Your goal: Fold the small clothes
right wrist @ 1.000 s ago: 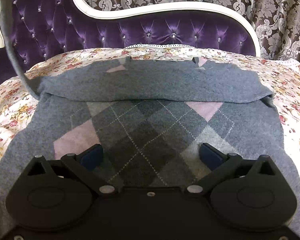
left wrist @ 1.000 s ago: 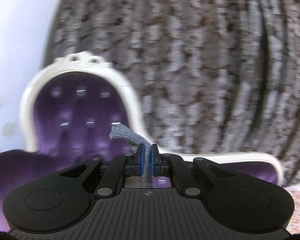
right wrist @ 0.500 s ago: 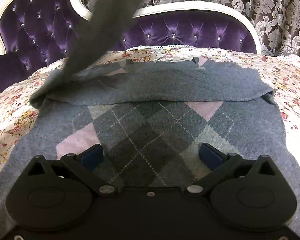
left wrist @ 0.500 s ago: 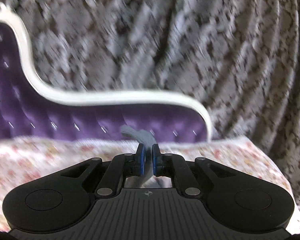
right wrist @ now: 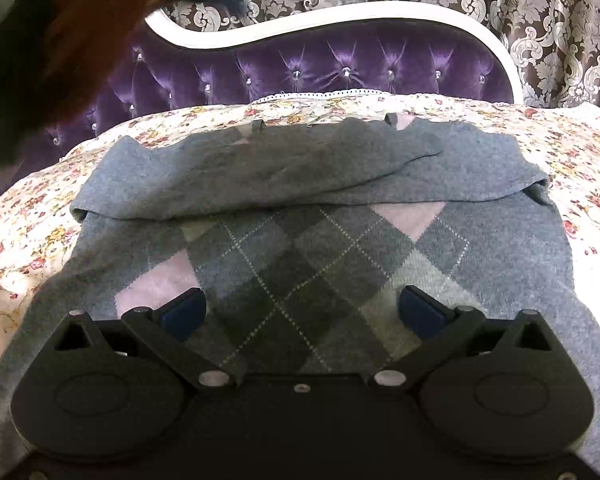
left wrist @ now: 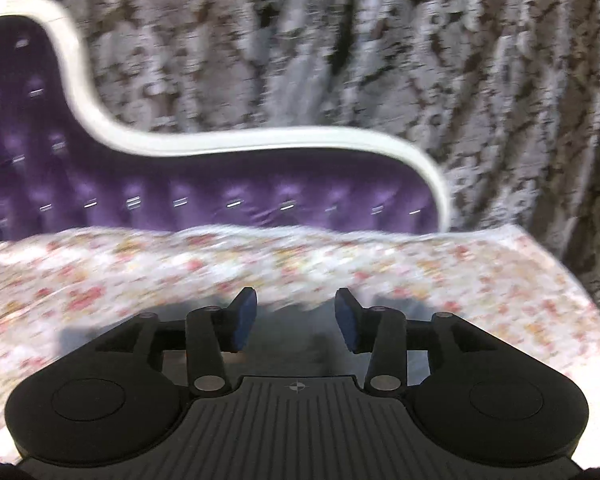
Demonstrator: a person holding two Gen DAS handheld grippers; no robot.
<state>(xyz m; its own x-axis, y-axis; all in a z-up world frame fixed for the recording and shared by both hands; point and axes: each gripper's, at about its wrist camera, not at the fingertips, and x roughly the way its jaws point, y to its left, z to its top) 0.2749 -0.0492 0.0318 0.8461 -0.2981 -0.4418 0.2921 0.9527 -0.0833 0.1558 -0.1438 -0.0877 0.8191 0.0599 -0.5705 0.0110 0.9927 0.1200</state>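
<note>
Two grippers work over a grey argyle sweater (right wrist: 324, 256) spread flat on a floral bedspread (right wrist: 28, 216). Both sleeves lie folded across the chest, the left sleeve (right wrist: 260, 164) on top of the right sleeve (right wrist: 480, 168), forming a grey band near the neckline. Below that band the diamond pattern in grey, charcoal and pale pink shows openly.

In its own view the right gripper (right wrist: 302, 306) hangs low over the lower part of the sweater, jaws spread wide and released, with nothing pinched between the blue pads (right wrist: 182, 312).

The left gripper (left wrist: 296, 318) points toward the purple tufted headboard (left wrist: 228, 196), its picture blurred. Its jaws are opening, and a patch of grey knit lies under the gap between them, no longer clamped. A patterned curtain (right wrist: 560, 20) hangs behind the white-framed headboard. At the upper left of the right wrist view a dark blurred shape fills the corner; what it is cannot be told.
</note>
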